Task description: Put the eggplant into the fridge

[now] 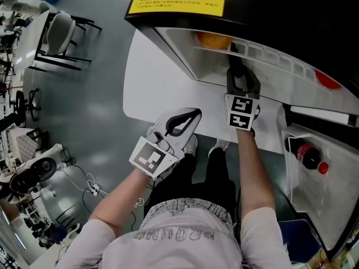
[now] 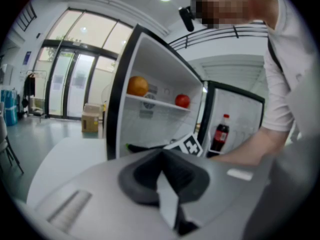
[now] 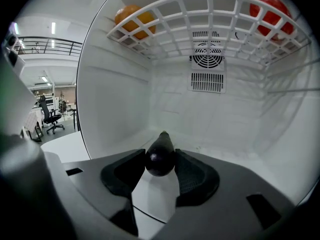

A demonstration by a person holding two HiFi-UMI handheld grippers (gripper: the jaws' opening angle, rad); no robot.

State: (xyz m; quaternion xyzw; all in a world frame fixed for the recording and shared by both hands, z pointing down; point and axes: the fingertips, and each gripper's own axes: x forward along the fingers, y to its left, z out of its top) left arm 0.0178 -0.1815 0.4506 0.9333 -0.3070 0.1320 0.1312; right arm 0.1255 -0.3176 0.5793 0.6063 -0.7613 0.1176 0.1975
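- The eggplant (image 3: 160, 156) is pinched at its thick end between the right gripper's (image 3: 160, 171) jaws, and its narrow end points at the back wall.
- It is inside the fridge (image 3: 115, 109), in the lower space under the wire shelf (image 3: 210, 14) and low over the white floor. I cannot tell whether it touches the floor.
- On the shelf an orange (image 3: 132, 16) sits at the left and a red fruit (image 3: 270, 11) at the right, well apart.
- A round vent (image 3: 206, 59) is in the back wall, just under the shelf.
- The open door's rack holds an upright cola bottle (image 1: 307, 157) with a red cap.
- The left gripper (image 1: 196, 114) is outside the fridge, over the near edge of a white table (image 1: 151, 88). Its jaws are pressed together at the tips with nothing in them.
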